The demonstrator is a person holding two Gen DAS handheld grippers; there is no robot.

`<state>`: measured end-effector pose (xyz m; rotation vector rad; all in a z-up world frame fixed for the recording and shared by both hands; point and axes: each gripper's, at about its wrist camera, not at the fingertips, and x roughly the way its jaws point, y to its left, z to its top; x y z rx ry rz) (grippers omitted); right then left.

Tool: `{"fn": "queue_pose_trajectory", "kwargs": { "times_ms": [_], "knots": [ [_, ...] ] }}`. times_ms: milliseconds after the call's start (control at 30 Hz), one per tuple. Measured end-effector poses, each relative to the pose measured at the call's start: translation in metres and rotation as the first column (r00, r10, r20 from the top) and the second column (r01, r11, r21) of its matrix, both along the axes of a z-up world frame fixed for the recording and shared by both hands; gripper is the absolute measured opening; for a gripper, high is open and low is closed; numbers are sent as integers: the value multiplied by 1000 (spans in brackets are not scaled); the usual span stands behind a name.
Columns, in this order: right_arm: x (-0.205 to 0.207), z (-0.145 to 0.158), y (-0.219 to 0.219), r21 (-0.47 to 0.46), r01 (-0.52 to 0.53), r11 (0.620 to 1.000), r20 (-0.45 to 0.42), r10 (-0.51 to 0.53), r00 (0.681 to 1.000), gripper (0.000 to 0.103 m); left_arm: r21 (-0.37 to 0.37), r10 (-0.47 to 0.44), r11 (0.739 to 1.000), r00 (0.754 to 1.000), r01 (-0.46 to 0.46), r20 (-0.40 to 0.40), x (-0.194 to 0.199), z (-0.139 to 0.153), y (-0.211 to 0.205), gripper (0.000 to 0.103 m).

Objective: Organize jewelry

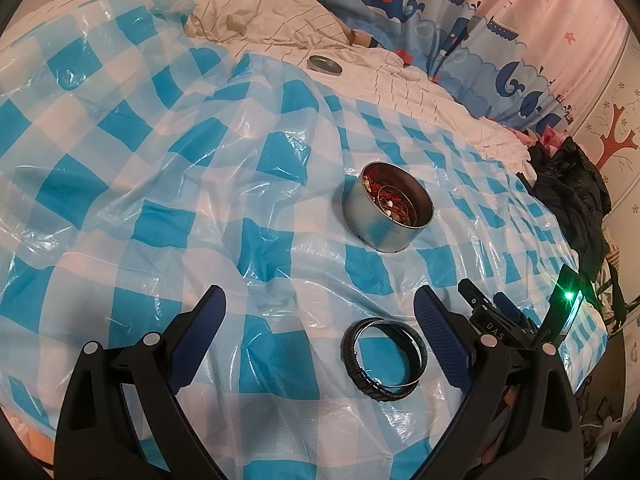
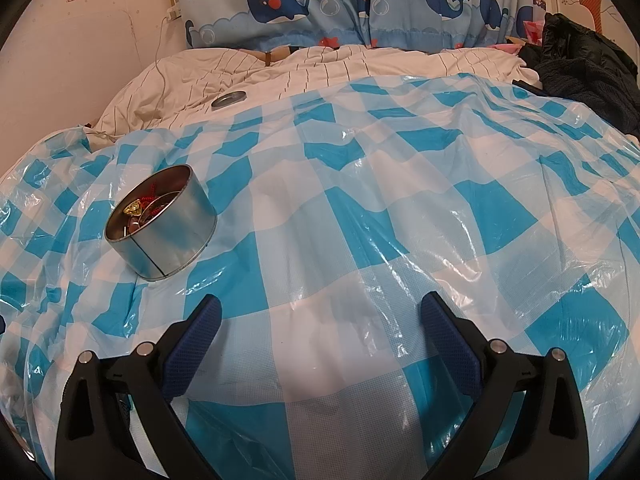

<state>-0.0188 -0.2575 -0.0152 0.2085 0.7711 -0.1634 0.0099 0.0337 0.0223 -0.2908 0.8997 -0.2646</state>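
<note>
A round metal tin (image 1: 387,210) stands on the blue-and-white checked plastic sheet (image 1: 200,184), holding jewelry with red and gold pieces. Dark bangles (image 1: 383,358) lie stacked on the sheet just in front of my left gripper (image 1: 320,300), nearer its right finger. That gripper is open with nothing between its fingers. In the right wrist view the tin (image 2: 162,222) sits to the left, tilted a little, with a gold charm (image 2: 134,209) inside. My right gripper (image 2: 320,306) is open over bare sheet (image 2: 360,208).
The tin's lid (image 1: 324,65) lies far back on the white striped quilt (image 1: 400,84); the lid (image 2: 229,99) also shows in the right view. A whale-print curtain (image 2: 360,4) hangs behind. Dark clothes (image 1: 568,192) are piled at the bed's right edge. A cable (image 2: 160,60) trails over the quilt.
</note>
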Motion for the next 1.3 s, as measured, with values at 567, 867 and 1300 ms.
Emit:
{"fn": "queue_pose_trajectory", "kwargs": {
  "times_ms": [567,867,1300],
  "knots": [
    [0,0,0,0,0,1000,-1,0,1000,96,1,0,1000,1000,0,-2,0,0,0,91],
    [0,0,0,0,0,1000,-2,0,1000,96,3,-5,1000,1000,5,-4,0,-3,1,91],
    [1,-1,1,-1,-1,1000,-3,1,1000,96,9,-10,1000,1000,10,-8,-3,-7,1,91]
  ]
}}
